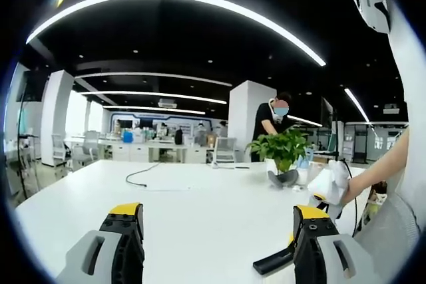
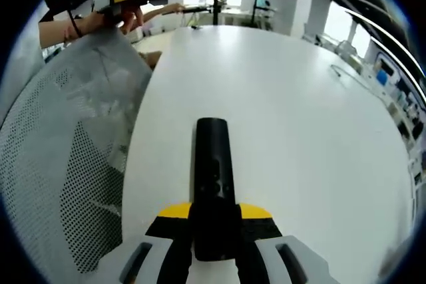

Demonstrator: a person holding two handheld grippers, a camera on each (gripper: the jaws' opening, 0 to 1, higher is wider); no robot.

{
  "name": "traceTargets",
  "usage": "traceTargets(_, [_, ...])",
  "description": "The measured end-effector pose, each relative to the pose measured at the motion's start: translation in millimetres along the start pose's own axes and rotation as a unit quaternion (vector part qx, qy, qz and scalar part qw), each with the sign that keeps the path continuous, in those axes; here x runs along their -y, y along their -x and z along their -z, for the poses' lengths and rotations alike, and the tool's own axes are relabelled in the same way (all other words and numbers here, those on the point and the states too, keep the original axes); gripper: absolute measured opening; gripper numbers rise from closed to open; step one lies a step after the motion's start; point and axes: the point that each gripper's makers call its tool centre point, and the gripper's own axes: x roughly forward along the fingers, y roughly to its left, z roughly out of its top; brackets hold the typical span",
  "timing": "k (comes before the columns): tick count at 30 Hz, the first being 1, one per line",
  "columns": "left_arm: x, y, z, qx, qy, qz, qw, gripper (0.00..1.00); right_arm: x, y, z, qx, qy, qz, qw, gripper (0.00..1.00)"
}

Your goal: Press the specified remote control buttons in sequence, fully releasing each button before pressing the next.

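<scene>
Table is bearing the remote, which is lying flat near its edge. Right gripper is clamping the remote's near end; left gripper is hanging wide open, empty. Judgement: keep that clamp steady, press straight down. Long axis is running away from the right gripper, far end pointing across the table.

I see the remote control as a slim black bar with rounded ends, its near end clamped between my right gripper's yellow-tipped jaws and its far end pointing straight ahead over the white table. Small dark buttons sit along its upper face, too faint for me to tell apart. In the left gripper view it juts in beside my left gripper's right-hand jaw, low over the tabletop.
</scene>
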Motion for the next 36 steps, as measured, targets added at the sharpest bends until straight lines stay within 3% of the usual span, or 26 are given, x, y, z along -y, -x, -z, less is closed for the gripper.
traceTargets(22, [-1.9, 1, 4.0, -0.010, -0.004, -0.007, 0.9999, 0.96, 29, -3, -1.0, -0.075, 0.001, -0.004, 0.9972, 0.21])
traceTargets(36, [-0.3, 1, 7.9, -0.017, -0.008, -0.001, 0.9998, 0.96, 43, -3, 0.0, -0.089, -0.008, -0.003, 0.9960, 0.21])
